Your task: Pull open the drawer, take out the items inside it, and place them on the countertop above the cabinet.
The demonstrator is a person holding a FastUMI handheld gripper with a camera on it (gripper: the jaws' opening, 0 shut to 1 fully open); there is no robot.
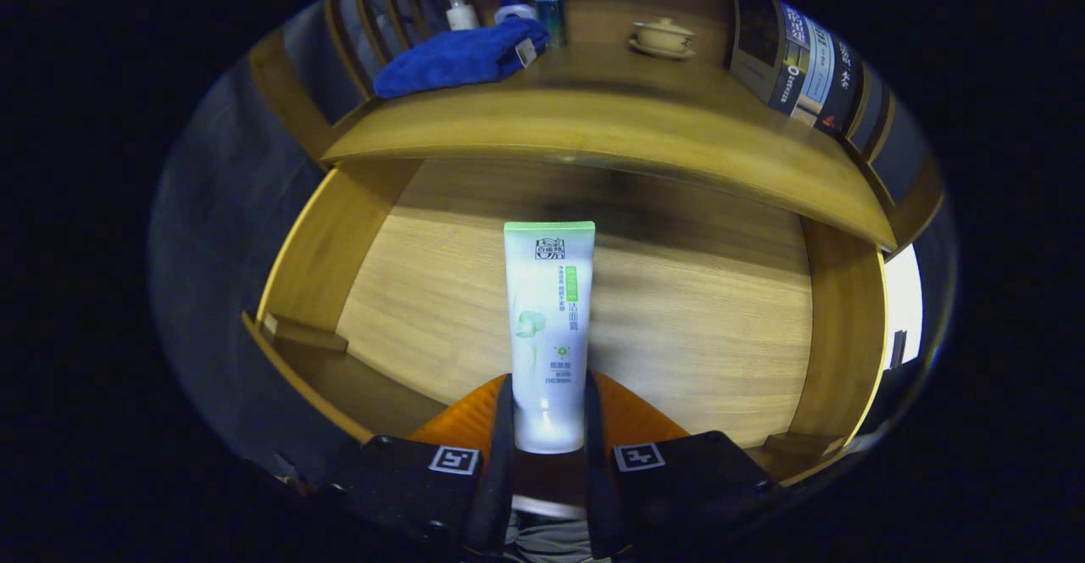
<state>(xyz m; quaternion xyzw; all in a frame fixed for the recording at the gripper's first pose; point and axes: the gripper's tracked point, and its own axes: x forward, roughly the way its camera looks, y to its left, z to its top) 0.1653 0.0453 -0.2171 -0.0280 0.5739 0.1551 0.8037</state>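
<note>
Tool [548,410] grips tube [548,326] mid-drawer [322,249] (walls well apart).

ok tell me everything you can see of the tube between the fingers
The tube is white, glossy plastic, with a flat green crimped end pointing away from the tool and green printing down its front. Both fingers press on its cap end. It is held over the open wooden drawer, below the countertop.

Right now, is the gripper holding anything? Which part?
Yes. The gripper is shut on the white tube, both fingers pressing its lower, cap end; its flat crimped end points away, over the open drawer.
</note>
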